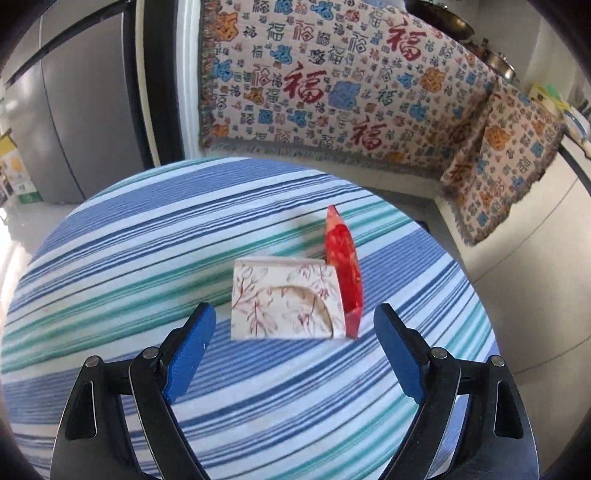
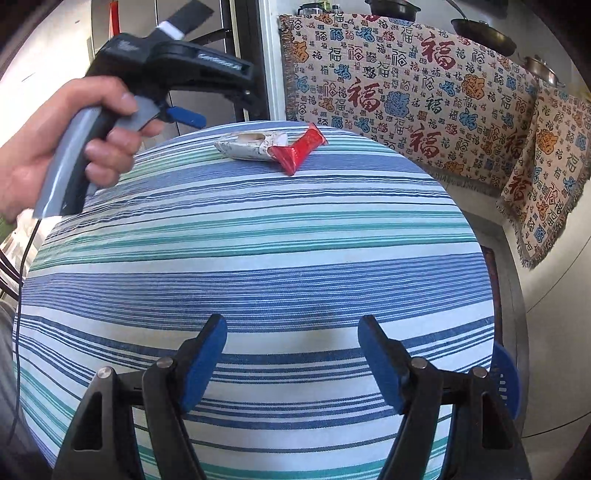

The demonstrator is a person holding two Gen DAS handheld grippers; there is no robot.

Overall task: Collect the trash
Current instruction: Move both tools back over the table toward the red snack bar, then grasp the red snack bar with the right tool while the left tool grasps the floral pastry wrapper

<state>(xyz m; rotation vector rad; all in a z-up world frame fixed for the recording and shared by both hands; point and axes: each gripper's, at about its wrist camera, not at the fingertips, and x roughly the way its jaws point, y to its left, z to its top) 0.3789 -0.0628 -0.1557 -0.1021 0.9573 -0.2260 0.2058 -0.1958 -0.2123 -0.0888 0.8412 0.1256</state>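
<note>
Striped cloth, in blue, white and teal bands, is covering the round table [image 2: 258,258] you are working over, its weave lying flat and smooth right to the curved edge. Behind the far edge a woven blanket [image 1: 351,85] with red and blue characters and a fringed hem is hanging over a counter, and pans [image 2: 484,31] are sitting on top. A grey fridge [image 1: 55,122] is standing off to the left.

Near the table's far edge a flattened paper packet [image 1: 284,299] printed with reddish leaves is lying, touching a glossy red wrapper [image 1: 345,273] folded to a point.

Your left gripper [image 1: 293,328] is hovering released, its blue pads [image 1: 192,347] wide on either side of the packet without pressing it. Your right gripper [image 2: 291,350] is hanging released over bare cloth near the table's near edge. Your left hand [image 2: 70,147] is gripping its handle.
</note>
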